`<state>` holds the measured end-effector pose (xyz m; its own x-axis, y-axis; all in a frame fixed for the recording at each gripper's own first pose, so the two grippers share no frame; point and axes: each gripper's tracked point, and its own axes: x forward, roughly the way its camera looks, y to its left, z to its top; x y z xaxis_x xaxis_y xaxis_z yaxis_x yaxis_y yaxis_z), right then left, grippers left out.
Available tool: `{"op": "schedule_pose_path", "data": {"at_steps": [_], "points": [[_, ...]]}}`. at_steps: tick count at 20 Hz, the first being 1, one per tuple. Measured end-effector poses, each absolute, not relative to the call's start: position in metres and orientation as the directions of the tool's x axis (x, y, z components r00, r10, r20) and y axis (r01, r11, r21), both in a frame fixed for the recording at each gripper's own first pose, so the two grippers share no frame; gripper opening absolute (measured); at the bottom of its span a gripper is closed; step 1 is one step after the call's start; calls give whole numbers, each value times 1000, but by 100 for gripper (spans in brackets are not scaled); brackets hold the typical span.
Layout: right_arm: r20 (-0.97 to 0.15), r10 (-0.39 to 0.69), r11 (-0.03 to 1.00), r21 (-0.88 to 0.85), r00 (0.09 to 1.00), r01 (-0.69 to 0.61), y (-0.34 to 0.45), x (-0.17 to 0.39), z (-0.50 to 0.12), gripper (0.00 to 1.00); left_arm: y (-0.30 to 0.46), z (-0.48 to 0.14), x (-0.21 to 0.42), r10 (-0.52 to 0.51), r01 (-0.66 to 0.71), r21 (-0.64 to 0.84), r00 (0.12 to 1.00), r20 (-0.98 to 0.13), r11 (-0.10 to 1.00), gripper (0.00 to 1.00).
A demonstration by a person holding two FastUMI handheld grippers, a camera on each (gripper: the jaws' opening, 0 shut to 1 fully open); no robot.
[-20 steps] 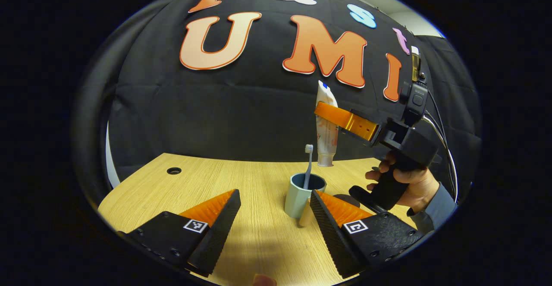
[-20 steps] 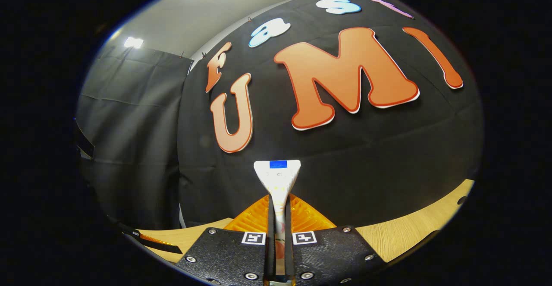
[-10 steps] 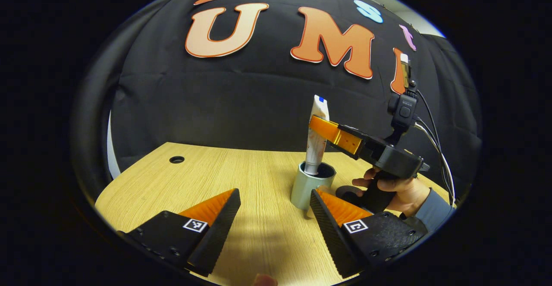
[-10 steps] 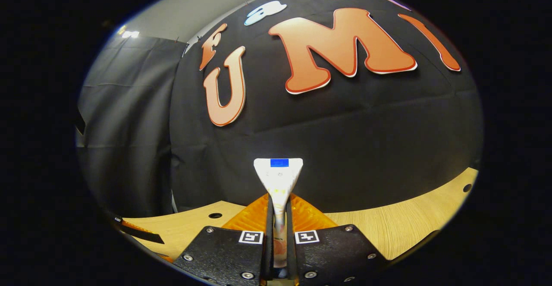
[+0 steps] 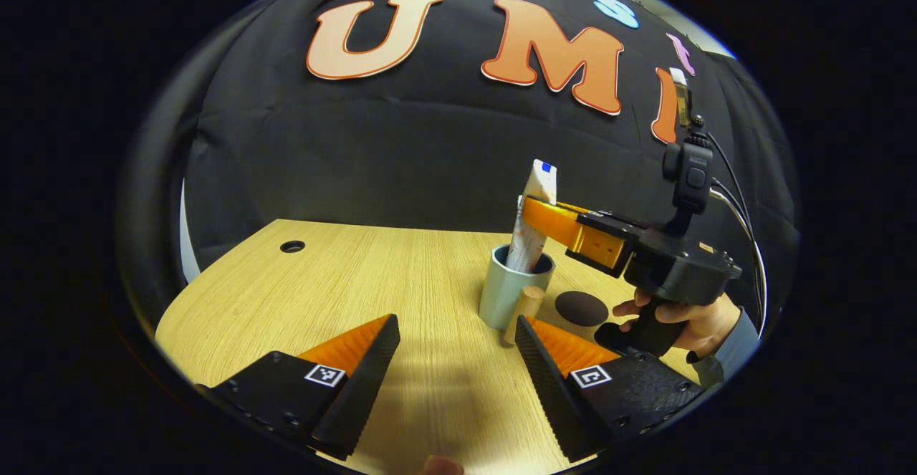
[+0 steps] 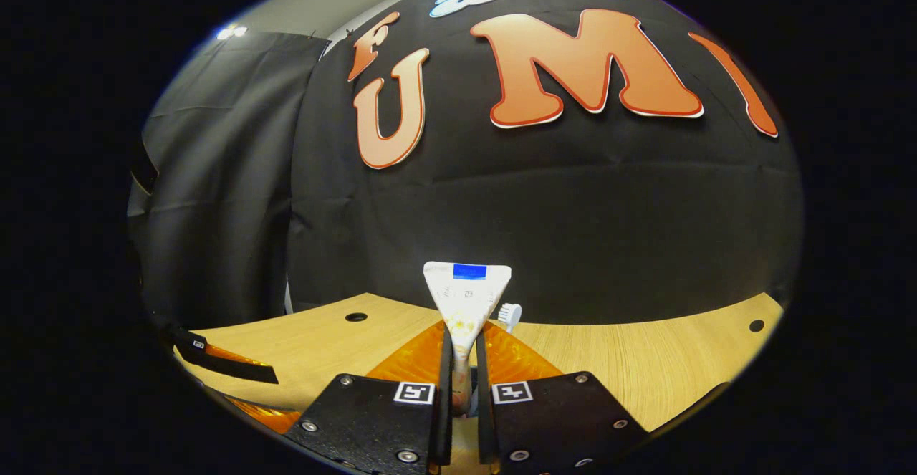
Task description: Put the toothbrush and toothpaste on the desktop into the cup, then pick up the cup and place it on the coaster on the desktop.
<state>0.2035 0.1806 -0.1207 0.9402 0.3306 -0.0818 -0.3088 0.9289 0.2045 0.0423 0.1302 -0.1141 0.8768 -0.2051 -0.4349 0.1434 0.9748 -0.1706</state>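
A pale green cup (image 5: 503, 292) with a wooden handle (image 5: 526, 303) stands on the desktop, beyond my open left gripper (image 5: 456, 332), which holds nothing. The white toothpaste tube (image 5: 534, 224) leans in the cup with its lower end inside. My right gripper (image 5: 548, 218) is shut on the tube's middle. In the right gripper view the same gripper (image 6: 463, 335) pinches the flat tube (image 6: 466, 296), and the toothbrush head (image 6: 509, 314) shows just right of it. A dark round coaster (image 5: 582, 308) lies on the desktop right of the cup.
The wooden desktop (image 5: 344, 296) has a cable hole (image 5: 291, 246) at its far left. A hand (image 5: 691, 317) holds the right gripper's grip beside the coaster. The black cloth wall stands close behind the desk. The left gripper's finger (image 6: 222, 364) shows low left in the right gripper view.
The right gripper came down with the toothpaste from above the cup, so the tube's lower end is now inside it and leaning. The left gripper stayed open and nearly still.
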Motion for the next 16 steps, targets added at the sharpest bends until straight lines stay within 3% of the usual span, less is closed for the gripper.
{"op": "schedule_pose_path", "data": {"at_steps": [2,8,10,11,13,16], "points": [[-116,323,931,214,939,-294,173,198,-121,16,124,-107,38,-207,153,-156,877,-433,976,98],[-202,300,946,189,932,-264,150,182,-117,33,101,-99,45,-227,178,-148,857,-463,973,98],[-213,308,943,197,927,-268,144,172,-108,50,93,-100,51,-236,171,-175,844,-481,970,97],[-213,309,943,194,927,-270,139,167,-103,63,90,-99,56,-242,170,-187,839,-488,968,98],[-184,299,948,174,937,-268,125,155,-84,78,82,-100,62,-258,175,-207,823,-505,963,98],[-146,285,954,144,947,-265,105,136,-56,87,69,-98,70,-278,180,-228,800,-531,957,97]]}}
